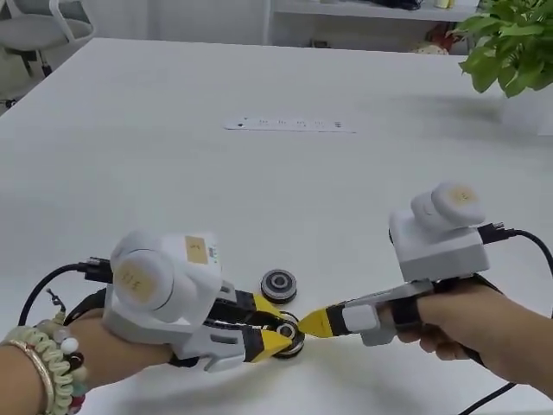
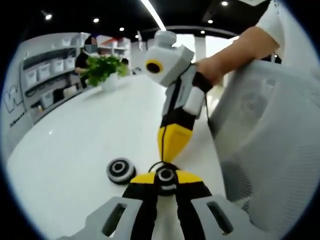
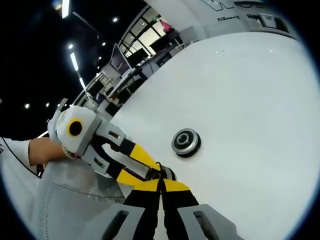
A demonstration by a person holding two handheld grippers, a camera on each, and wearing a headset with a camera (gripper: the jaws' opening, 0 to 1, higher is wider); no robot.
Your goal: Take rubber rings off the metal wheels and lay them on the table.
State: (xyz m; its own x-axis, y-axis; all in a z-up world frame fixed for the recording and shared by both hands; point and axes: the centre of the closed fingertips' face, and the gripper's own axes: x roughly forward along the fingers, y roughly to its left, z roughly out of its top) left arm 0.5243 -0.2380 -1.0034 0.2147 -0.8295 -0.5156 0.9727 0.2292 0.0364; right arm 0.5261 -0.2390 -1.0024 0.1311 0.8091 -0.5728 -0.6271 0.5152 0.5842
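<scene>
Left tool [image 1: 289,334] clamps metal wheel [image 2: 166,176]; right tool [image 1: 305,326] pinches thin rubber ring [image 2: 160,163].

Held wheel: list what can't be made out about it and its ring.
Head view: the left gripper covers most of the held wheel.
Rubber ring: a thin dark line, too small to tell whether it's off.
Right gripper: shut jaws hide what they pinch.

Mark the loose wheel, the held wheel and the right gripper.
loose wheel [image 1: 279,283]: head view, its centre.
held wheel [image 2: 166,176]: left gripper view, its hub.
right gripper [image 2: 166,157]: left gripper view, between its fingertips.
</scene>
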